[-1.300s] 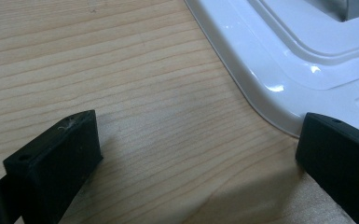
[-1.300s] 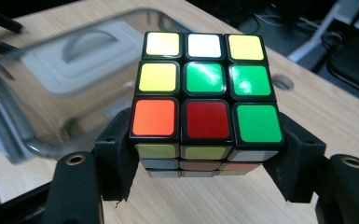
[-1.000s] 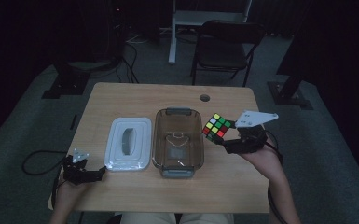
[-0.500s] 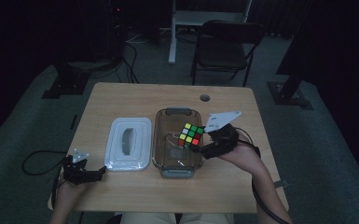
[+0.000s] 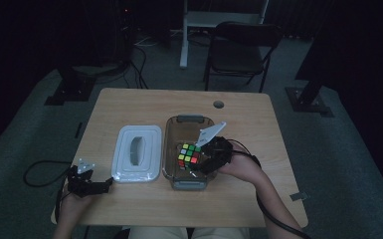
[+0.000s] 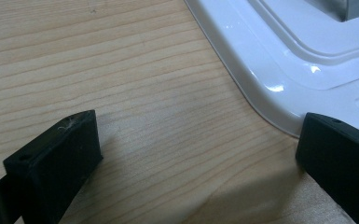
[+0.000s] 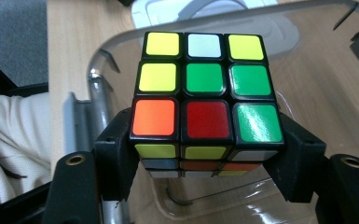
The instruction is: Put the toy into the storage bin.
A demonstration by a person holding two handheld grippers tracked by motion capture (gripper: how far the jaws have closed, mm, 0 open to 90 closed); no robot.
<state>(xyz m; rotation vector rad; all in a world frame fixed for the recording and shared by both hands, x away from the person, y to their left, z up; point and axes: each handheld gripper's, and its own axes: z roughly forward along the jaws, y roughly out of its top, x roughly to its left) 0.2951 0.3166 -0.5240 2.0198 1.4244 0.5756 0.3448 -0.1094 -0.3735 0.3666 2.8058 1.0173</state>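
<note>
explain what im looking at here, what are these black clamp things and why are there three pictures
A person sits at a wooden table holding a hand-operated gripper in each hand; there is no robot arm. Each gripper has two black fingers that pinch things.

The high view is from a camera above, looking down on the table. The other two pictures come from small cameras riding on the grippers, looking along their fingers.

On the table lie a white lid and a clear plastic container.

The right gripper is shut on a puzzle cube with coloured squares, holding it over the container. In the right gripper view the fingers press the cube's two sides.

The left gripper rests near the table's front left corner, its fingers open and holding nothing, close beside the lid's rim.
</note>
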